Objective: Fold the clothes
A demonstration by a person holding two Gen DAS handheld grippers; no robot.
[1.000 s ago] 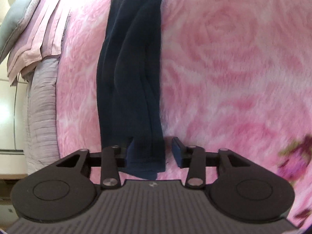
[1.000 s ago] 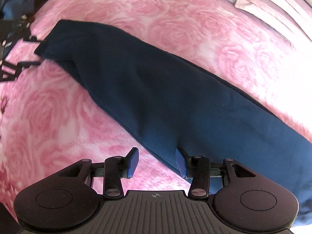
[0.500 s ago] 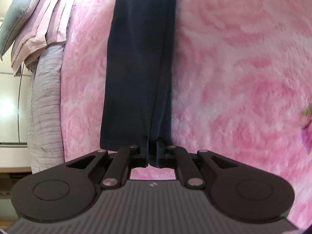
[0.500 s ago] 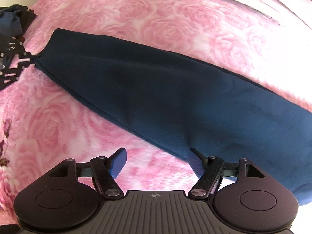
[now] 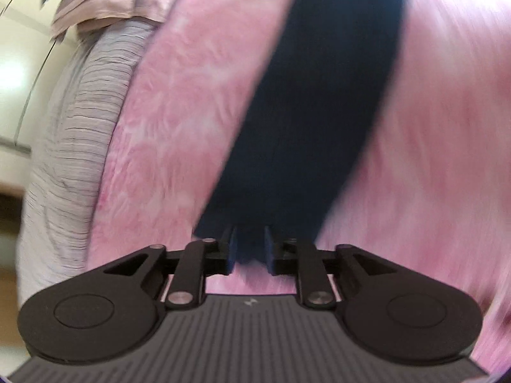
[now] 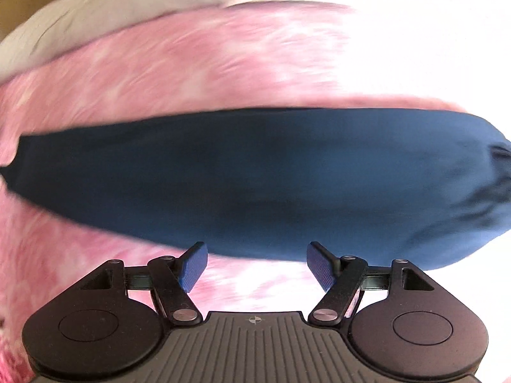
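Blanket (image 5: 179, 134), pink, under navy garment (image 6: 255, 178); left fingers (image 5: 230, 249) opening around it, right fingers (image 6: 193, 266) apart.

The garment (image 5: 319, 111) ahead of the jaws is dark navy. The blanket (image 5: 191, 127) beneath it is pink with paler rose blotches. Left of the left jaws, the sheet (image 5: 73, 146) is grey-lilac with thin dark stripes. The pads (image 6: 193, 266) are blue.

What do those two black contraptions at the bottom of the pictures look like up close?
Both are alike. The left gripper and right gripper each have a matte black ribbed body with a small emblem, two round black discs at the sides, and black linkage bars with silver rivets. The jaws carry textured blue pads. No cables, sleeves or hands show.
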